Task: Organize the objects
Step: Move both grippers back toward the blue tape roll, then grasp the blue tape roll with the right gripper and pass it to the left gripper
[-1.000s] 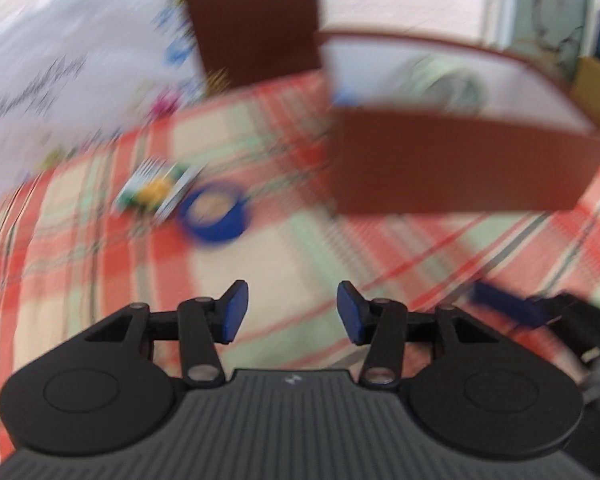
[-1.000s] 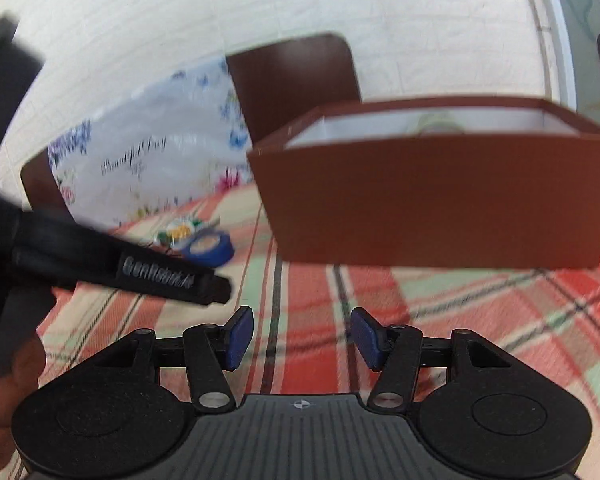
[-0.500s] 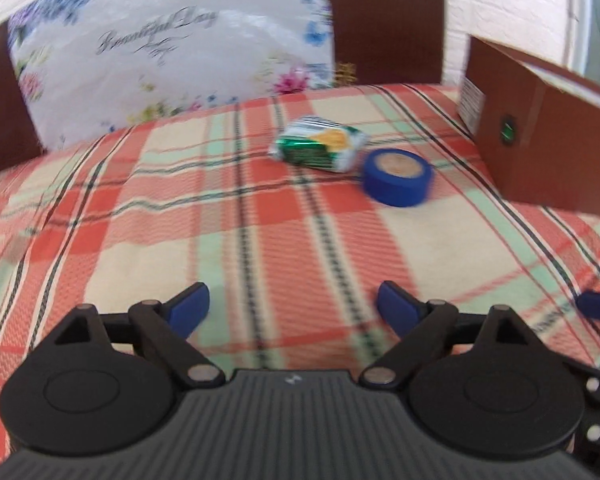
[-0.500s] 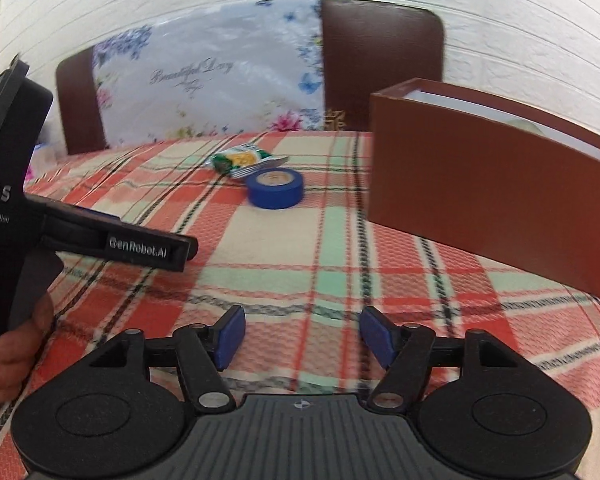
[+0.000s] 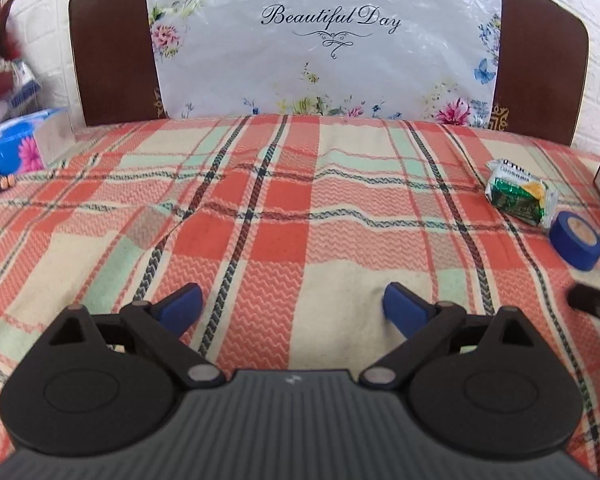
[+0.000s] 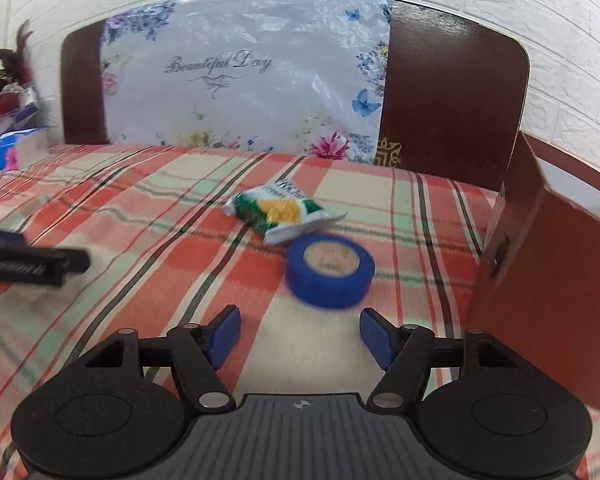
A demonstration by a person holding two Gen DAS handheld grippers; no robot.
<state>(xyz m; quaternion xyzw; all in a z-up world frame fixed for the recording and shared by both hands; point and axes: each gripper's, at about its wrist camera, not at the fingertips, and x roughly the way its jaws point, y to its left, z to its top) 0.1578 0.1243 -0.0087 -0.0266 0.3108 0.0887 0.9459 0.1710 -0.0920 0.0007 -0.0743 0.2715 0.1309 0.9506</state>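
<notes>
A: Where does everything sit?

B: The roll of blue tape (image 6: 330, 270) lies flat on the plaid blanket (image 6: 160, 216), just ahead of the right gripper (image 6: 300, 336), a little right of its centreline; the green snack packet (image 6: 280, 212) lies just behind the roll, close enough that I cannot tell whether they touch; the brown cardboard box (image 6: 548, 288) stands near, on the right.

A: And the grippers?

B: Both are spread wide and hold nothing; the left gripper (image 5: 292, 306) hovers over bare blanket, well apart from the tape, which its view shows at the far right edge (image 5: 576, 240); its arm (image 6: 32, 266) crosses the left side of the right view.

A: So the step in hand?

B: My reading is a reach for the tape with the right gripper, then a drop into the box; nothing is grasped yet.

A: How to do it well?

B: Nudge the gripper right until the roll sits between the blue pads (image 6: 224, 336); come down so one finger goes each side of the outer wall; close firmly, since the blanket is soft and the roll could sink or tip; keep the far finger short of the packet so it is not dragged along; lift clear of the box wall before crossing over.
</notes>
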